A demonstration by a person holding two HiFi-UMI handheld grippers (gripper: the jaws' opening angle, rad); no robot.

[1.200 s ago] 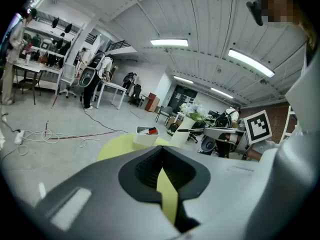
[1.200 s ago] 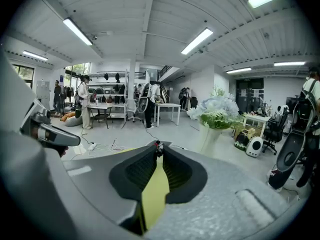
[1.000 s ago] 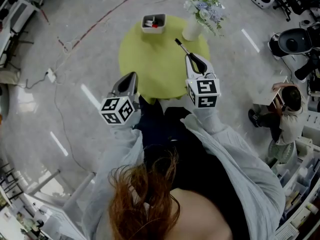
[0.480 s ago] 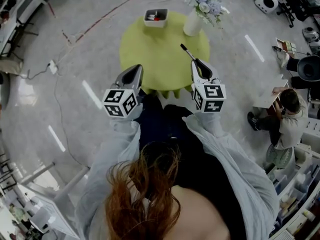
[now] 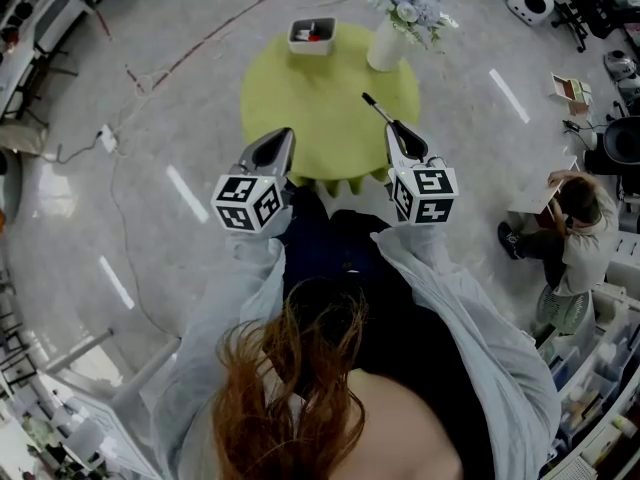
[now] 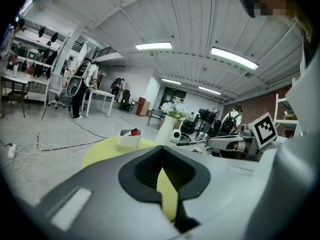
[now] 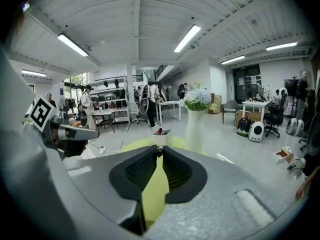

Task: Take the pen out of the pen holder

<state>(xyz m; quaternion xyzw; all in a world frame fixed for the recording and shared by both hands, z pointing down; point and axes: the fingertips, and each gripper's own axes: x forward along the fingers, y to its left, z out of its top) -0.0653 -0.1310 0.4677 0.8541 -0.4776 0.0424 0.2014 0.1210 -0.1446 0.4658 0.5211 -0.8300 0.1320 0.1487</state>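
A white pen holder (image 5: 311, 34) with a red item in it stands at the far edge of the round yellow-green table (image 5: 320, 118). My right gripper (image 5: 392, 126) hovers over the table's near right part, shut on a black pen (image 5: 375, 107) that sticks out past its tips toward the vase. The right gripper view shows the pads (image 7: 151, 159) pressed on the pen's dark end, with the holder (image 7: 162, 134) beyond. My left gripper (image 5: 284, 136) is shut and empty over the table's near left edge. From the left gripper view I see the holder (image 6: 129, 138) and the pen (image 6: 187, 143).
A white vase (image 5: 385, 48) with flowers stands at the table's far right, close to the pen's tip. Cables (image 5: 150, 78) run over the floor to the left. A seated person (image 5: 560, 228) and shelves are at the right.
Both grippers have drawn back a little toward the person. The pen, still in the right gripper, is now farther from the vase.
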